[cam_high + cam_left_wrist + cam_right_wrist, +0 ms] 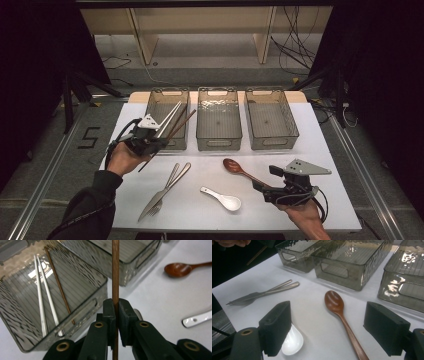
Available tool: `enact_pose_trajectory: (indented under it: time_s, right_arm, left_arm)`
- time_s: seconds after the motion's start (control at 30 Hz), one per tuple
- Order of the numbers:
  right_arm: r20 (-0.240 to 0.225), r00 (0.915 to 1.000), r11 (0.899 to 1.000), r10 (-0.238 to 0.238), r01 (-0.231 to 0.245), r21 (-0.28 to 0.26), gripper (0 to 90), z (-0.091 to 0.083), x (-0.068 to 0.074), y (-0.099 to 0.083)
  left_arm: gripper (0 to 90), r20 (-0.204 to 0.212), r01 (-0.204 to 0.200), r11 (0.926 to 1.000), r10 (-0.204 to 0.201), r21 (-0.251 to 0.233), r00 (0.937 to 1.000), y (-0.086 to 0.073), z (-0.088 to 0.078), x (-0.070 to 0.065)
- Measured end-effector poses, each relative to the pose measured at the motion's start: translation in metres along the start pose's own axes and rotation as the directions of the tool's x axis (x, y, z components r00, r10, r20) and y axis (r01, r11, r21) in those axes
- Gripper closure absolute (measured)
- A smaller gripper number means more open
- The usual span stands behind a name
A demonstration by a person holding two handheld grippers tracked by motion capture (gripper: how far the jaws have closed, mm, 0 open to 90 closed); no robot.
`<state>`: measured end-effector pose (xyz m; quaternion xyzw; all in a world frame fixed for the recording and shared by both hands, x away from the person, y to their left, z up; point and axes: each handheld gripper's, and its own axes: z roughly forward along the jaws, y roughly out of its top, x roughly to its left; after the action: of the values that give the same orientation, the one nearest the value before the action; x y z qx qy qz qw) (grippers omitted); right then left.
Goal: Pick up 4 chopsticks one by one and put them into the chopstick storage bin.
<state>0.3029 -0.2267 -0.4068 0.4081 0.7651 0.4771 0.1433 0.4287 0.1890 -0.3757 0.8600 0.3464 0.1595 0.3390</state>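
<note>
1. A sorting of cutlery into bins is judged to be under way: a brown wooden chopstick (115, 270) is clamped between the closed jaws of the left gripper (115, 312), which is held just at the near corner of the left bin (167, 119).

2. In the high view the chopstick is seen slanting up from the left gripper (150, 141) over the near rim of that bin, its lower end hanging below the hand above the white table (280, 210).

3. Two silver metal chopsticks (42, 293) and one brown chopstick (58, 283), the likely mate of the held one, are already lying in the left bin, propped aslant against its wall.

4. The middle bin (218, 119) and the right bin (271, 119) are seen to hold nothing.

5. The right gripper (272, 187) is held with its jaws wide apart and nothing between them; in its own view the wooden spoon (337, 305) lies on the table between the jaws and the white ceramic spoon (293, 341) lies just beside one of them.

6. A metal knife and fork (165, 192) are left lying together on the table, well apart from the bins.

7. For the next move, the held chopstick would need to be carried further over the left bin, tipped beside its mate, and released only once its lower end has cleared the rim.
</note>
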Motion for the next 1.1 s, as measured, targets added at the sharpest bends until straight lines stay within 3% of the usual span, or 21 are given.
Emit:
enact_pose_trajectory:
  time_s: [0.4, 0.8, 1.1]
  right_arm:
    - [-0.002, 1.0, 1.0, 0.001, -0.001, -0.002, 22.8, 0.0, 0.0, 0.0]
    - [-0.007, 1.0, 1.0, 0.0, 0.0, 0.003, 22.8, 0.0, 0.0, 0.0]
    - [-0.008, 1.0, 1.0, 0.005, -0.005, -0.002, 22.8, 0.0, -0.001, 0.0]
  left_arm:
    - [84.2, -0.052, 0.02, 0.9995, -0.021, -0.024, 0.9984, 0.025, 0.01, 0.02]
    - [84.2, -0.09, 0.041, 0.9962, -0.048, -0.077, 0.9948, 0.053, 0.013, 0.043]
    - [84.3, -0.113, 0.058, 0.9954, -0.066, -0.076, 0.9913, 0.059, 0.022, 0.058]
